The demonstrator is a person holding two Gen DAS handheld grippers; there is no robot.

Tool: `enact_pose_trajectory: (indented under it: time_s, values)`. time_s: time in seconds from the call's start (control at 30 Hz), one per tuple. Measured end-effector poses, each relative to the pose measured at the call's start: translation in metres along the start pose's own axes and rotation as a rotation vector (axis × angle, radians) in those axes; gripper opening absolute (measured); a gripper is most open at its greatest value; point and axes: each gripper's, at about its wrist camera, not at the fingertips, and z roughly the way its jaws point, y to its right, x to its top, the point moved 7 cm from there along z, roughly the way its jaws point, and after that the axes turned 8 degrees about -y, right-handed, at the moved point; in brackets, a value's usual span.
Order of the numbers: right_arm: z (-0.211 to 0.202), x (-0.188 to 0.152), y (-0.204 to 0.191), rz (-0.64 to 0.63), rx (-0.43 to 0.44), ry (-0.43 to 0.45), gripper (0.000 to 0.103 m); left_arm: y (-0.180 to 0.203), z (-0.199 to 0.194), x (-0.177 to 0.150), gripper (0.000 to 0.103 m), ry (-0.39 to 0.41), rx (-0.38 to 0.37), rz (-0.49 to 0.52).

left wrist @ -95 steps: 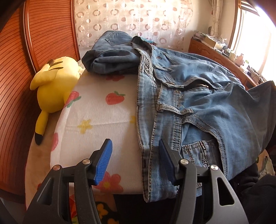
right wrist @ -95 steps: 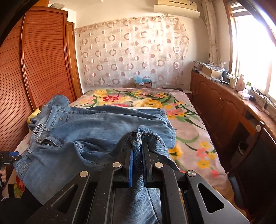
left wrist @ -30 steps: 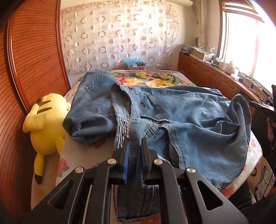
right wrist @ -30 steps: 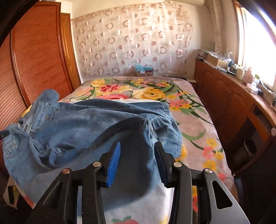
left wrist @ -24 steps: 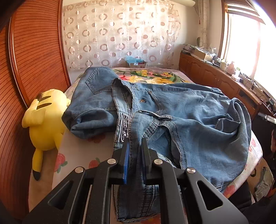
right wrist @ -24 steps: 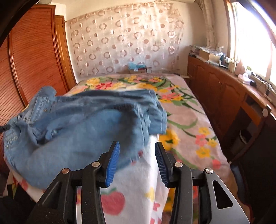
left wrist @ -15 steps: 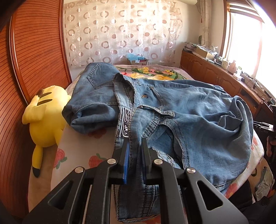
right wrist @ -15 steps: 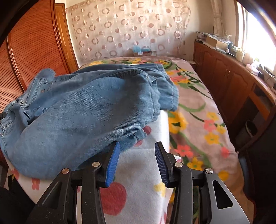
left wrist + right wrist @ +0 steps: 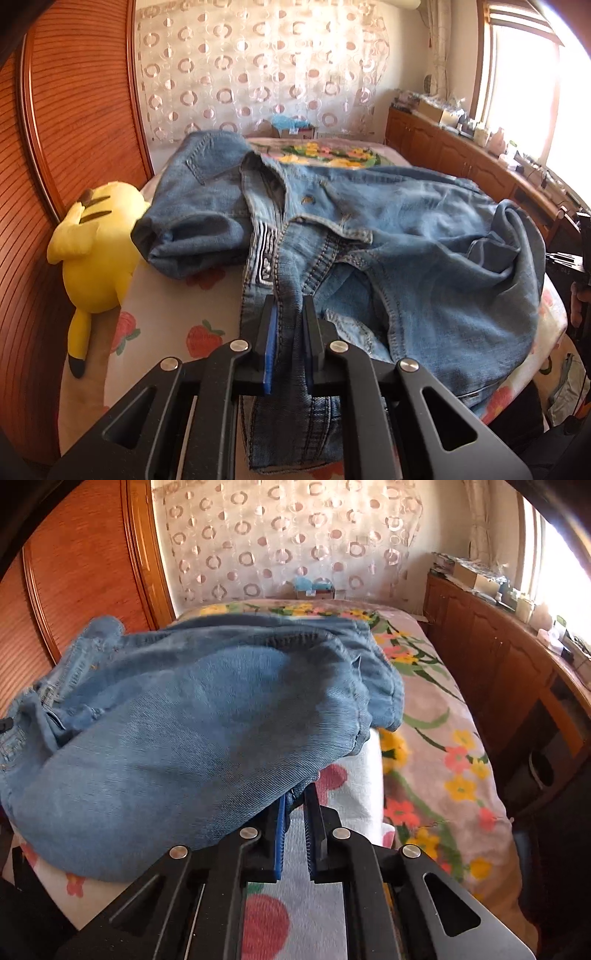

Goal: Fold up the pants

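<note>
Bedroom, floral bed (image 9: 436, 716) w/ strawberry sheet at near edge. Jeans (image 9: 406, 236) lay bunched across it. Left gripper (image 9: 290, 314) stayed clamped on the waistband; right gripper (image 9: 294, 805), apart 0.5 s ago, had just closed on a hem near the right edge. Both ends held, I judged the fold could start.
</note>
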Motion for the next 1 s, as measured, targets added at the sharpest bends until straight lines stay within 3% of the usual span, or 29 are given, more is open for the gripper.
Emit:
enact_pose_trajectory:
  time_s: [0.43, 0.6, 0.73, 1.0]
  values:
    - [-0.173, 0.013, 0.036, 0.059, -0.074, 0.367, 0.007, 0.007, -0.069, 0.048, 0.012, 0.173, -0.037, -0.003]
    - [-0.212, 0.021, 0.033, 0.033, -0.107, 0.456, 0.007, 0.006, -0.08, 0.066, 0.012, 0.21, -0.046, -0.01]
    - [-0.206, 0.03, 0.032, 0.015, -0.137, 0.463, 0.007, 0.006, -0.077, 0.085, 0.012, 0.222, -0.048, -0.007]
    - [-0.136, 0.08, 0.029, 0.015, -0.172, 0.38, 0.007, 0.001, -0.024, 0.126, 0.013, 0.162, -0.016, 0.01]
